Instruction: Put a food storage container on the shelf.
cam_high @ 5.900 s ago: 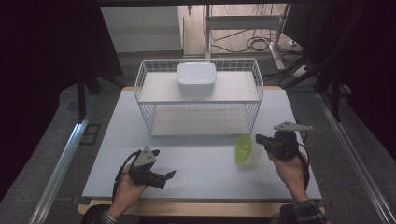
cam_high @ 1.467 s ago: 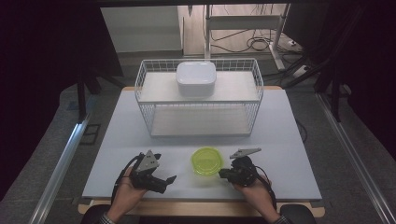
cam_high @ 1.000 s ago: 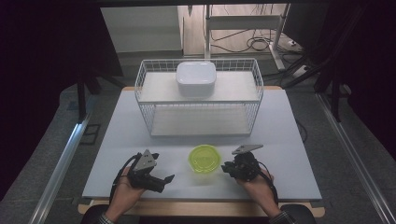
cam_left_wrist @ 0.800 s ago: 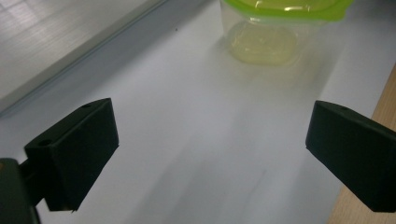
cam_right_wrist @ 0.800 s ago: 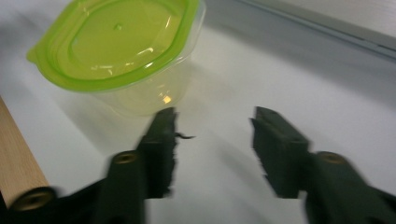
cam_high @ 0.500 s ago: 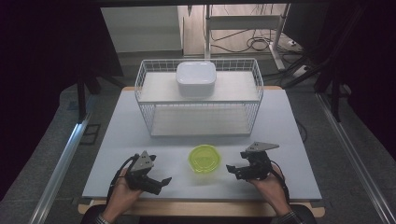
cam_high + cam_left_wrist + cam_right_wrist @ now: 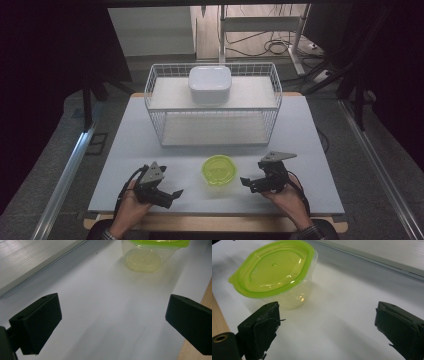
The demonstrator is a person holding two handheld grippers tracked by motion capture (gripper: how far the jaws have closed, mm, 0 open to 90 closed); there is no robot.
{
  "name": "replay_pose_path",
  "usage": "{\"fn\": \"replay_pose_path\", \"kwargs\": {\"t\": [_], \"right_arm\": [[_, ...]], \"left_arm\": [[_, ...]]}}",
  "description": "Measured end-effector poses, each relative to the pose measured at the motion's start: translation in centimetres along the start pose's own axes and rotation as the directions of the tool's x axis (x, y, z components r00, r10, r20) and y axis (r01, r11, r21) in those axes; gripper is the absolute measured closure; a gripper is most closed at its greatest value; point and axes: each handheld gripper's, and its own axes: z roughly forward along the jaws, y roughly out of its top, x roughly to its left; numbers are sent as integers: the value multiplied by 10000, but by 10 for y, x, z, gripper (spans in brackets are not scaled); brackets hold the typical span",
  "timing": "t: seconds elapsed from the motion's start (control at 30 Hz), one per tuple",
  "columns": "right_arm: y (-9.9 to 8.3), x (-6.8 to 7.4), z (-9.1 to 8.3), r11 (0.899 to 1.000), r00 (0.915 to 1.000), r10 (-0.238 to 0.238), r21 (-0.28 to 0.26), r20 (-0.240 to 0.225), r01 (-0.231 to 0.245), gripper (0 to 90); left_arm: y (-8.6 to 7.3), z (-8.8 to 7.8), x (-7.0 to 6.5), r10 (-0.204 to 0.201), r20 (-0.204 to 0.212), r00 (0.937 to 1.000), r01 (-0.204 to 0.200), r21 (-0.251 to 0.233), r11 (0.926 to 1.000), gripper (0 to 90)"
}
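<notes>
Green-lidded container sits near the desk's front edge; right gripper, jaws just opened, empty beside it; left gripper gapes empty too.

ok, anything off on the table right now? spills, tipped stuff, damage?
Nothing stands out. The green-lidded container stands upright on the table with its lid seated flat, apart from both grippers. The white box sits level on the wire rack. One small thing: the right gripper pad edges look slightly frayed.
</notes>
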Motion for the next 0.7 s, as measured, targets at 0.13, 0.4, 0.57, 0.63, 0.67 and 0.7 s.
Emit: {"fn": "replay_pose_path", "kwargs": {"t": [0.13,0.4,0.57,0.63,0.67,0.7], "right_arm": [[6,4,-1,9997,9997,214,157,-129,-212,139],[20,1,1,9979,9947,654,55,-798,-652,298],[29,-3,8,9970,9910,757,215,-1107,-737,386],[33,-4,12,9956,9875,917,323,-1283,-883,424],[35,-5,14,9948,9860,990,356,-1340,-950,440],[36,-6,16,9945,9840,1033,338,-1452,-994,461]], "left_arm": [[0,1,-1,73,-37,10000,-73,82,9999,4],[0,1,-1,120,-119,9999,-119,42,9999,6],[1,1,-1,151,-118,9998,-150,63,9999,6],[1,1,-1,168,-112,9998,-168,69,9998,6],[1,1,-1,176,-115,9998,-175,71,9998,7],[1,1,-1,183,-115,9998,-182,71,9998,7]]}}
